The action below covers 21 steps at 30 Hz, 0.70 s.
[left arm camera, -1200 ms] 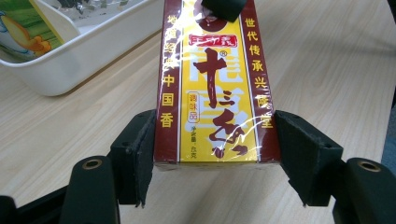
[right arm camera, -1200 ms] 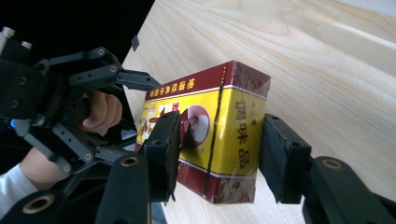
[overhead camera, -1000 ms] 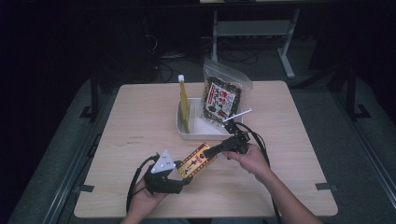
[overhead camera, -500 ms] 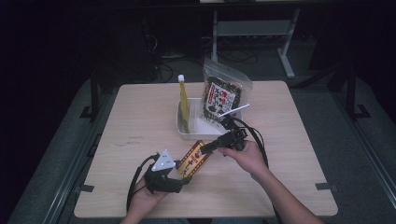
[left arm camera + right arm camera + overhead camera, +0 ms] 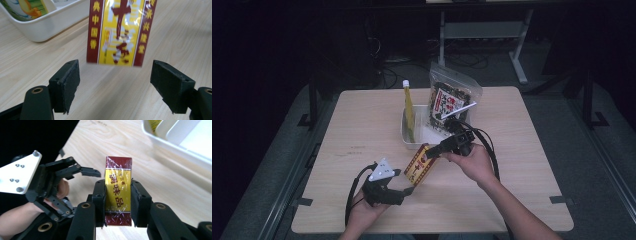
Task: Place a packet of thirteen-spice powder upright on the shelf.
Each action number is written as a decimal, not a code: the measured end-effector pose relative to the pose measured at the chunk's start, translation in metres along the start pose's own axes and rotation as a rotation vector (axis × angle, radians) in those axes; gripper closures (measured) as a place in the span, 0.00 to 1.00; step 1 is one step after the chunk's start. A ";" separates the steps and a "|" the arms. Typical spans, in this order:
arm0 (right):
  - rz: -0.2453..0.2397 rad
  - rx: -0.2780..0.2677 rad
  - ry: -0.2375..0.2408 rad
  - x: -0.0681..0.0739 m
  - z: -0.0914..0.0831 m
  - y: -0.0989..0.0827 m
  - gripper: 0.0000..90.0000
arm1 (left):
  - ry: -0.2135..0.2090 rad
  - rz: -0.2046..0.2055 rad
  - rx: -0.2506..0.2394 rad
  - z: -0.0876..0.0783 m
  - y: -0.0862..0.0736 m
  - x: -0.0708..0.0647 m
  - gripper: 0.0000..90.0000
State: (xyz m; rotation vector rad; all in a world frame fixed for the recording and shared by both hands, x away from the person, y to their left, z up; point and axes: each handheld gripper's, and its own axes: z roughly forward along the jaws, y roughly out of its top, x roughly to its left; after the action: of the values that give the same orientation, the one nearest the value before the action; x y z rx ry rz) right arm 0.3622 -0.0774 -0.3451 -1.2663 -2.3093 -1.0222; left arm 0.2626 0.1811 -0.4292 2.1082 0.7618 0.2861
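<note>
My right gripper clamps the box above the table; my left gripper has just been opening, nothing between its jaws. I should lift steadily toward the tray.

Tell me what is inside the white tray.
In the white tray a yellow bottle stands at its left end and a dark snack bag leans at its right. The right gripper covers part of the tray's floor.
</note>
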 end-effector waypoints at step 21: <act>0.040 -0.090 -0.184 0.013 -0.030 0.041 0.76 | 0.044 -0.047 -0.013 -0.009 -0.007 0.017 0.26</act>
State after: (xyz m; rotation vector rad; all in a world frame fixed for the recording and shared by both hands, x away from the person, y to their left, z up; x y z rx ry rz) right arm 0.3867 -0.0766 -0.2992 -1.4928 -2.3851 -1.0465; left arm 0.2689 0.2003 -0.4301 2.0749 0.8319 0.3117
